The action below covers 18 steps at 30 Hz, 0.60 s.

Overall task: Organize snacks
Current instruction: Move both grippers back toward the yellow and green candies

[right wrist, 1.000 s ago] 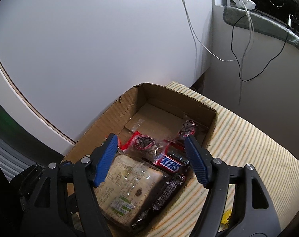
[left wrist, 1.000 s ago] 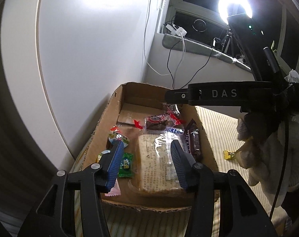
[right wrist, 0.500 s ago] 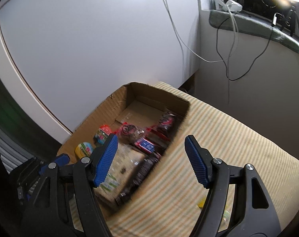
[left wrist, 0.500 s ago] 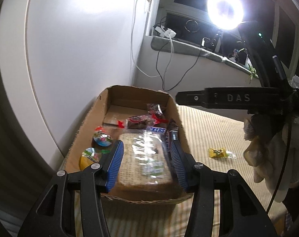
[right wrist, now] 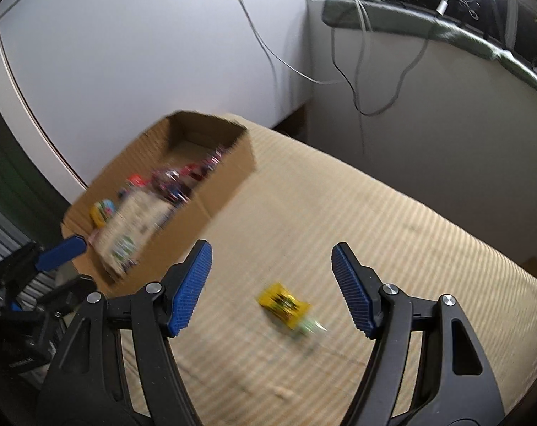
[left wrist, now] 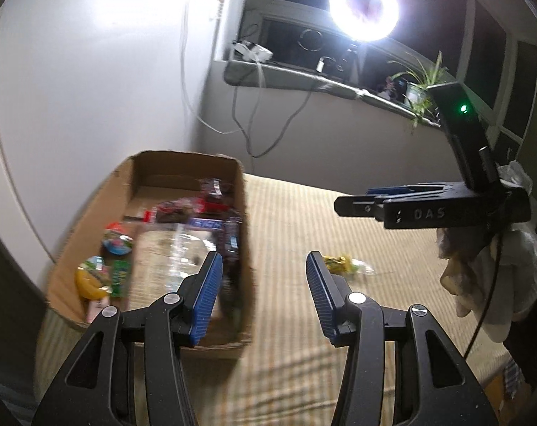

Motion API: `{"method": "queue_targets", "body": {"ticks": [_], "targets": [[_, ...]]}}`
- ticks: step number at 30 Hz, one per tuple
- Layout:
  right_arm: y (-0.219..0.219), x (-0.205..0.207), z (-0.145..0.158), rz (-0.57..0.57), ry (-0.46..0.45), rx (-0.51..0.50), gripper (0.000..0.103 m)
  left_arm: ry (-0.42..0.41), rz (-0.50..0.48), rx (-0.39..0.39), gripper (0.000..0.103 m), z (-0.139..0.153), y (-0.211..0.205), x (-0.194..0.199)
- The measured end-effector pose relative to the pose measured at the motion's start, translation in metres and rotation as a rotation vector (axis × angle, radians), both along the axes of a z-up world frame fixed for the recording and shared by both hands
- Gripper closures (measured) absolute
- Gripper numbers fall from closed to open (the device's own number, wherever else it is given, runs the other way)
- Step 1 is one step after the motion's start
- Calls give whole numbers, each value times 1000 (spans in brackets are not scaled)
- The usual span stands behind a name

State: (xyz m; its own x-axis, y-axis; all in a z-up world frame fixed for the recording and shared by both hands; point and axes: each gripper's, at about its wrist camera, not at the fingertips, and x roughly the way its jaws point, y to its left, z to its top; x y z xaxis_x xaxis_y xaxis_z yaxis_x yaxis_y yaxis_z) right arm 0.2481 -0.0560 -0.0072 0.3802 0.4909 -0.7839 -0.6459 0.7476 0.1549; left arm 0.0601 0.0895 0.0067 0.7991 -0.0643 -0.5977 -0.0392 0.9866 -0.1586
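A cardboard box [left wrist: 245,213] [right wrist: 229,177] sits at the left of the striped cloth and holds several snacks, among them a large clear-wrapped biscuit pack [left wrist: 165,259] [right wrist: 133,220] and a dark chocolate bar [left wrist: 231,245]. A small yellow snack packet [left wrist: 339,262] [right wrist: 284,305] lies loose on the cloth to the right of the box. My left gripper [left wrist: 261,296] is open and empty, above the box's right wall and the cloth. My right gripper [right wrist: 272,293] is open and empty, above the yellow packet; it also shows in the left wrist view [left wrist: 371,200].
A white wall panel [left wrist: 91,88] stands behind the box. A window ledge [left wrist: 304,81] carries cables, a plant and a bright ring light [left wrist: 363,7]. The cloth [right wrist: 375,220] drops off at its right edge. The left gripper shows at the lower left of the right wrist view [right wrist: 55,248].
Both grippers have swung right, away from the box and over the cloth. The left gripper's jaws have opened wider. The yellow packet now lies between the right gripper's fingers in view.
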Motion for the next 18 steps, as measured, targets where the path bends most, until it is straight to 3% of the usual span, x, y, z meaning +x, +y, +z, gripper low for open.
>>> {"method": "queue_targets", "body": {"ticks": [5,12,18], "targets": [[-26,1,-19,13,19,-30,30,31,-51,0,55,-9,-23,10],[-42,-6,-45,105,38,-76,51,82,-125,20,67,-24,-56,23],[-36,-9,-64,170,34,-118,57,151,-156,30,72,-44,-72,45]]}}
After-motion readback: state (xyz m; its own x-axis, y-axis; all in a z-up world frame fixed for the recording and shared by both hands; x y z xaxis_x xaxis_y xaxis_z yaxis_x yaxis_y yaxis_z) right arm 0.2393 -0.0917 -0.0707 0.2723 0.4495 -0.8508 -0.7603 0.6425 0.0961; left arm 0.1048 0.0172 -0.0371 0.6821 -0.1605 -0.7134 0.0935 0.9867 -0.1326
